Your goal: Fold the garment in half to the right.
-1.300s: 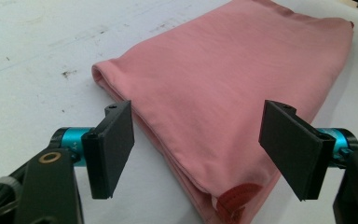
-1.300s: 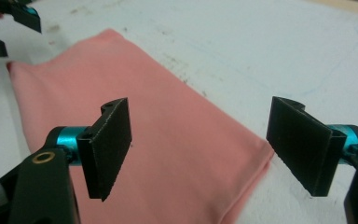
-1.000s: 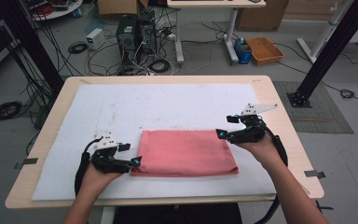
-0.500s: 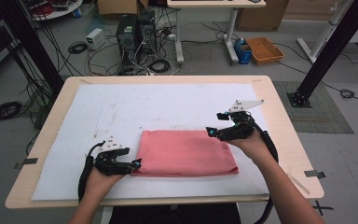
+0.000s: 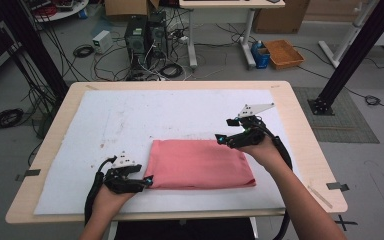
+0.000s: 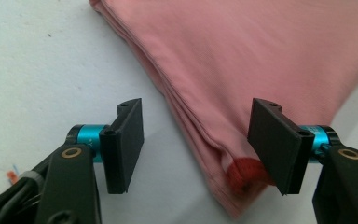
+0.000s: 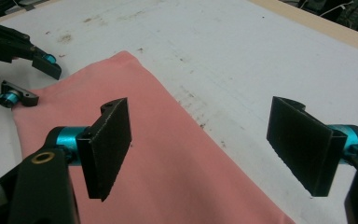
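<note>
A folded pink cloth (image 5: 200, 164) lies flat on the white mat (image 5: 180, 112), toward the front. My left gripper (image 5: 147, 181) is at the cloth's front left corner. In the left gripper view, that layered corner (image 6: 214, 140) lies between the jaws of the left gripper (image 6: 198, 121). The jaws have just been closing, and one pad still stands apart from the cloth. My right gripper (image 5: 221, 139) hovers at the cloth's far edge, right of its middle. In the right gripper view, the right gripper (image 7: 200, 116) is wide open over the cloth (image 7: 168, 154) and mat, with the left gripper (image 7: 39, 84) farther off.
The mat covers most of a wooden table (image 5: 300, 130), and bare white mat stretches behind the cloth. On the floor beyond the table are computer towers (image 5: 145, 35), tangled cables and an orange crate (image 5: 284, 52). A black frame post (image 5: 350, 50) stands at the right.
My right gripper has slid left along the cloth's far edge. The left hand has stayed at the front left corner.
</note>
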A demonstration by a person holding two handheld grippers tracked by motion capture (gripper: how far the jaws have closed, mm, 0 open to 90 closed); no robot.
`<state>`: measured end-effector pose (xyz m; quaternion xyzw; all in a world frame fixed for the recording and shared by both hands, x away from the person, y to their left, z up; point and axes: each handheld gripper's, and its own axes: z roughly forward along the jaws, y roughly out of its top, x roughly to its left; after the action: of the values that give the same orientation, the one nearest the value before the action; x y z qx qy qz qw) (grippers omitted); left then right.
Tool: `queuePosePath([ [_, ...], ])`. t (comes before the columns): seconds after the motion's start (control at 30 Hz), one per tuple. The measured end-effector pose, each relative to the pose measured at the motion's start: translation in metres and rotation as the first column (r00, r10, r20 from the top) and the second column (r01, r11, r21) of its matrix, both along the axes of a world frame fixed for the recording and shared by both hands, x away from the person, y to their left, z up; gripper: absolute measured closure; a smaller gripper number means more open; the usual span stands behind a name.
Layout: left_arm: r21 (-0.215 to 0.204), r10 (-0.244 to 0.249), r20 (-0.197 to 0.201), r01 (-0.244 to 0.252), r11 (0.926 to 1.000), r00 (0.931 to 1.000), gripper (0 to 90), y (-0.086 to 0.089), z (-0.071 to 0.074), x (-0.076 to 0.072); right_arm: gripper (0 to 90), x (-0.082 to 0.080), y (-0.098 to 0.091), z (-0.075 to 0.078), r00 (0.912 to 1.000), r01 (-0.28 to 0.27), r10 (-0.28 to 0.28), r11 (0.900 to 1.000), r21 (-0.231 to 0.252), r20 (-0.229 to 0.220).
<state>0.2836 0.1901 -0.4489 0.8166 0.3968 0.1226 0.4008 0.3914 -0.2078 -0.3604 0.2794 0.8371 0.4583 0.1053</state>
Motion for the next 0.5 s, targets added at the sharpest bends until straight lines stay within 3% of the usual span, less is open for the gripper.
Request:
queuePosePath([
  [0.1, 0.002, -0.004, -0.003, 0.004, 1.0000, 1.0000, 37.8, -0.002, 0.000, -0.005, 21.7, 0.002, 0.003, 0.000, 1.0000, -0.005, 0.005, 1.0000, 0.004, -0.001],
  [0.27, -0.039, -0.002, -0.026, 0.001, 0.9992, 0.9997, 41.9, 0.000, 0.000, -0.012, 21.8, 0.003, 0.007, 0.000, 0.9999, -0.016, 0.016, 0.9999, 0.005, -0.004],
  [0.4, -0.023, 0.005, -0.021, -0.005, 0.9997, 0.9998, 43.5, -0.003, 0.000, -0.013, 21.7, 0.005, 0.013, 0.004, 0.9997, -0.026, 0.026, 0.9997, 0.005, 0.001],
  [0.5, -0.040, -0.006, -0.017, 0.006, 0.9992, 0.9998, 46.0, -0.005, 0.000, -0.013, 21.7, 0.007, 0.020, 0.007, 0.9993, -0.037, 0.037, 0.9993, 0.003, 0.008],
])
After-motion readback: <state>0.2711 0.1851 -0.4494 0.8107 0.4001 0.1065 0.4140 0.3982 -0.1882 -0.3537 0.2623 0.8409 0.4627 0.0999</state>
